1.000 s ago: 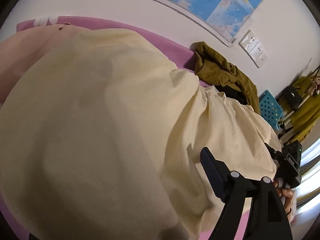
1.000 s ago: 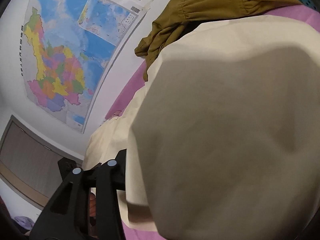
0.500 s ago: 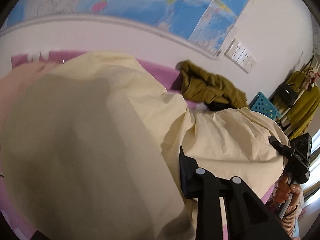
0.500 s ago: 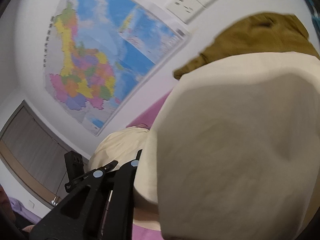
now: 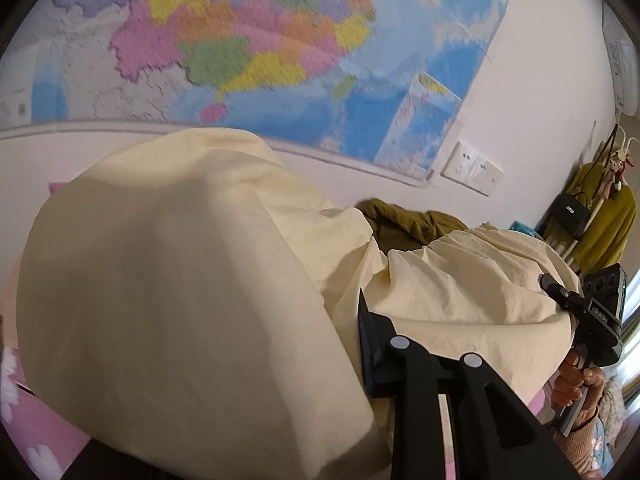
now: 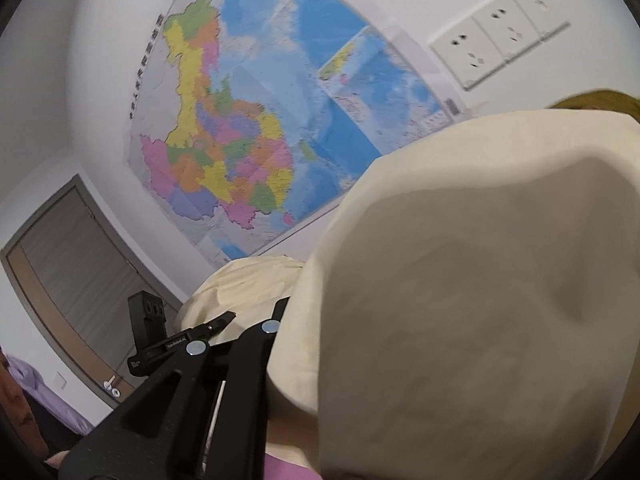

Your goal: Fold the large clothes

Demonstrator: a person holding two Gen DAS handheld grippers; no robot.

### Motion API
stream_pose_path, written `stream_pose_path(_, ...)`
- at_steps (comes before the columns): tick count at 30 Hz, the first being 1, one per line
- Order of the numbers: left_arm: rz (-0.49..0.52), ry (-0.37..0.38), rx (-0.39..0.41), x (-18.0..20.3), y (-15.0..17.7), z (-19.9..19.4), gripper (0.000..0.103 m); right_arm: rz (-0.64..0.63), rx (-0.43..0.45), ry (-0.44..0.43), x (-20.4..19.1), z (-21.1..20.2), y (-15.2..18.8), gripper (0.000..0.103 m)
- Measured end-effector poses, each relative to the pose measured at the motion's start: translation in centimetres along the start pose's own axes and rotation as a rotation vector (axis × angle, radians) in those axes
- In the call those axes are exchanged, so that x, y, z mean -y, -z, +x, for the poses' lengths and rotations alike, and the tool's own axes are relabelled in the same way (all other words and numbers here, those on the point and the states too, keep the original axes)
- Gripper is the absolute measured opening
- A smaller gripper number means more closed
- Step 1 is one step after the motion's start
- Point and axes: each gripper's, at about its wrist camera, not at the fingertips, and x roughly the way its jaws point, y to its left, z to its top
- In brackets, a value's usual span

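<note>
A large cream garment (image 5: pixel 180 300) hangs lifted between both grippers and billows over the lens in each view. My left gripper (image 5: pixel 348 320) is shut on one edge of it; only its right finger (image 5: pixel 370 344) shows, the other is under the cloth. In the right wrist view the cream garment (image 6: pixel 460 300) covers one finger of my right gripper (image 6: pixel 296 312), which is shut on the opposite edge. Each gripper also shows in the other's view: the right gripper (image 5: pixel 554 288) at the cloth's far end, the left gripper (image 6: pixel 222 320) likewise. A hand (image 5: pixel 576 376) holds the right one.
An olive garment (image 5: pixel 412 224) lies crumpled behind on the pink bed cover (image 5: pixel 36 432). A wall map (image 5: pixel 280 40) and sockets (image 5: pixel 472 170) are on the wall ahead. A clothes rack (image 5: pixel 600 220) with a black bag stands at the right. A door (image 6: pixel 72 264) is at the left.
Both grippers have risen, taking the cream garment up off the bed. The visible fingers closed in against the cloth. The views now tilt higher toward the wall map.
</note>
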Motion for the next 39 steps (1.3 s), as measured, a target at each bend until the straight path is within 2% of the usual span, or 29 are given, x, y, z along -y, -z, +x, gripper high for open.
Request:
stream_pose_path(7, -0.007, -0.069, 0.038, -1.6, -0.4, -1.4, 0.026, -0.018, -0.029, -0.046, -1.3, 3.1, -0.9, 0.012)
stream_pose_path(17, -0.029, -0.13, 0.071, -3.9, -1.5, -3.1, 0.026, -0.043, -0.07, -0.086, -2.9, 6.9, -1.6, 0.012)
stream_pose_path(39, -0.059, -0.332, 0.167, -9.8, -7.4, -7.4, 0.025, -0.097, -0.154, -0.201, -7.8, 17.8, -4.2, 0.012)
